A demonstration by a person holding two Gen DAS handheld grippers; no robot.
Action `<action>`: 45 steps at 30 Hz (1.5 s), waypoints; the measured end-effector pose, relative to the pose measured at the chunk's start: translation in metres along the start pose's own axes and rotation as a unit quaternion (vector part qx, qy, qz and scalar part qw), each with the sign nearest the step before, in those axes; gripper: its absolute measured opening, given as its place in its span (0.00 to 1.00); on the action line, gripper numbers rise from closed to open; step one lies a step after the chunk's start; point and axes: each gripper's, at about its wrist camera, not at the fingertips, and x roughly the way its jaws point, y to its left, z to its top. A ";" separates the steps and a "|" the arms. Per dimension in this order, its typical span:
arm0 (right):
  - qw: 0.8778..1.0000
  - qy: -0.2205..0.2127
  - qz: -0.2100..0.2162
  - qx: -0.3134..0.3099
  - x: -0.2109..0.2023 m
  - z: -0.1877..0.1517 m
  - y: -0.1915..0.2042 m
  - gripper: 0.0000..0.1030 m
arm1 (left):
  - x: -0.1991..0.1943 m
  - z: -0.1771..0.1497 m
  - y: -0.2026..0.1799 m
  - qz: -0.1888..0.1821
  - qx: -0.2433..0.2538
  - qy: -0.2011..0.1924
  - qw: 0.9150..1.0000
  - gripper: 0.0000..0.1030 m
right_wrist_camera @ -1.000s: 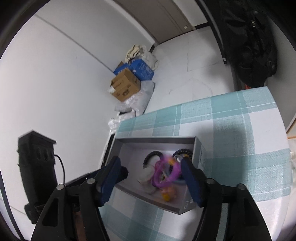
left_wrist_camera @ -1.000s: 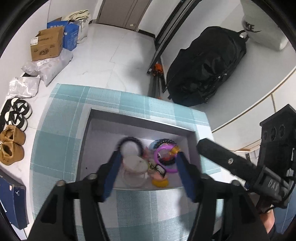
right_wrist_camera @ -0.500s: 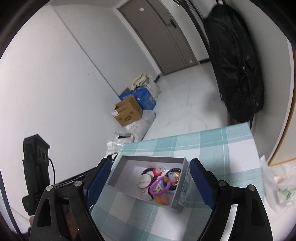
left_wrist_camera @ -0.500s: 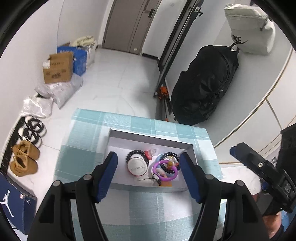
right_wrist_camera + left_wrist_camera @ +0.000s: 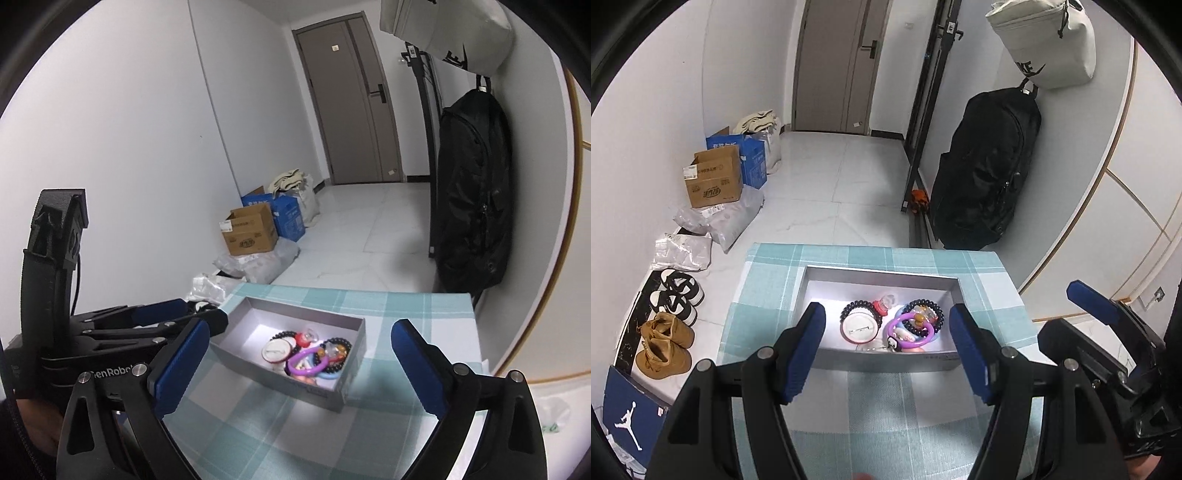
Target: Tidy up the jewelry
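The jewelry looks gathered: bracelets (image 5: 919, 321), a round white compact (image 5: 860, 327) and small trinkets sit bunched at one end of the grey box (image 5: 882, 273) on the checked table (image 5: 871, 402); nothing lies outside. The box's long axis runs across the left wrist view. The left claw (image 5: 886, 345) is spread and empty. The right claw (image 5: 299, 363), its jaws just widened, pinches nothing.

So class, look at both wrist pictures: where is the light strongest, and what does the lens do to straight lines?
Left wrist view: brightest on the white floor of the shallow grey cardboard box; the teal checked tablecloth edges bow, corners go black. Right wrist view: the same box glows inside, and the grey door leans and curves.
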 end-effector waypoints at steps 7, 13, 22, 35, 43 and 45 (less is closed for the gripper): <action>1.000 -0.003 -0.007 -0.001 -0.011 -0.008 -0.001 0.98 | -0.004 -0.006 0.001 0.020 -0.006 -0.004 1.000 0.63; 1.000 0.003 -0.013 -0.002 -0.008 -0.010 -0.002 0.98 | -0.008 -0.008 -0.001 0.027 -0.001 -0.013 1.000 0.63; 1.000 0.000 -0.015 0.006 -0.010 -0.011 -0.004 0.98 | -0.009 -0.011 -0.002 0.029 -0.001 -0.007 1.000 0.63; 1.000 0.003 -0.021 0.007 -0.011 -0.012 -0.005 0.98 | -0.005 -0.012 -0.007 0.031 0.008 0.007 0.999 0.63; 1.000 0.002 -0.023 0.005 -0.011 -0.013 -0.004 0.98 | -0.007 -0.013 -0.010 0.029 0.014 0.004 0.999 0.63; 1.000 0.002 -0.023 0.005 -0.011 -0.013 -0.005 0.98 | -0.006 -0.013 -0.009 0.028 0.013 0.006 1.000 0.63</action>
